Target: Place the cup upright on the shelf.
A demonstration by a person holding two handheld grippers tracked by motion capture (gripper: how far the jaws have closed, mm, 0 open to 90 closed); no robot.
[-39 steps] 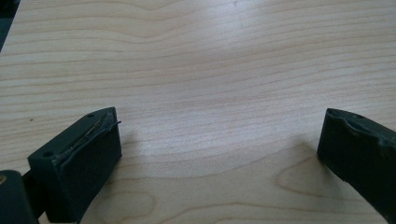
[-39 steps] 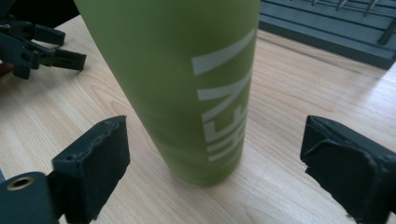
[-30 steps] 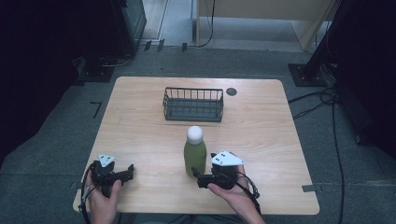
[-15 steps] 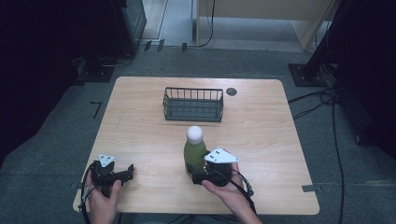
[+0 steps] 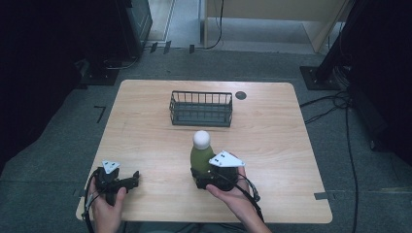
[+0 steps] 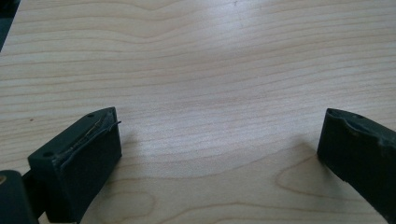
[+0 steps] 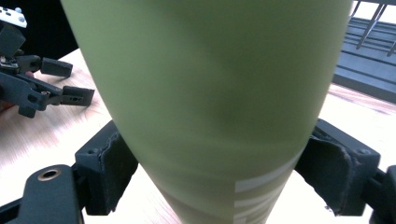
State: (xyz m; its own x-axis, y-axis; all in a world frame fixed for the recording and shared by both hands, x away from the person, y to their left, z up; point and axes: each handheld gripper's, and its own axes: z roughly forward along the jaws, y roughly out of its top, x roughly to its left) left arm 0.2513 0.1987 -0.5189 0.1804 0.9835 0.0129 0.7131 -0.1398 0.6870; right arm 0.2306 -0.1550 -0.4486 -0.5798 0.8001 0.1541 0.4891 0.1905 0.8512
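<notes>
Right gripper sits at the base of the green bottle, lower centre of the high view. In the right gripper view the bottle runs top to bottom between the two jaws, both pads pressed against its sides, so the jaws hold the bottle low on its body.

Left gripper rests in the lower left of the high view, well apart from the bottle. Its jaws stand wide with bare table between them.

Risks, as a judgement: the grip is low and the bottle is tall, so a quick lift or swing could let it pivot in the pads and tip. The smooth, tapered body could also slide through the pads. The wire basket, above the bottle in the frame, could catch the base if carried low.

Bottle stands upright, long axis vertical, white round cap pointing up.
</notes>
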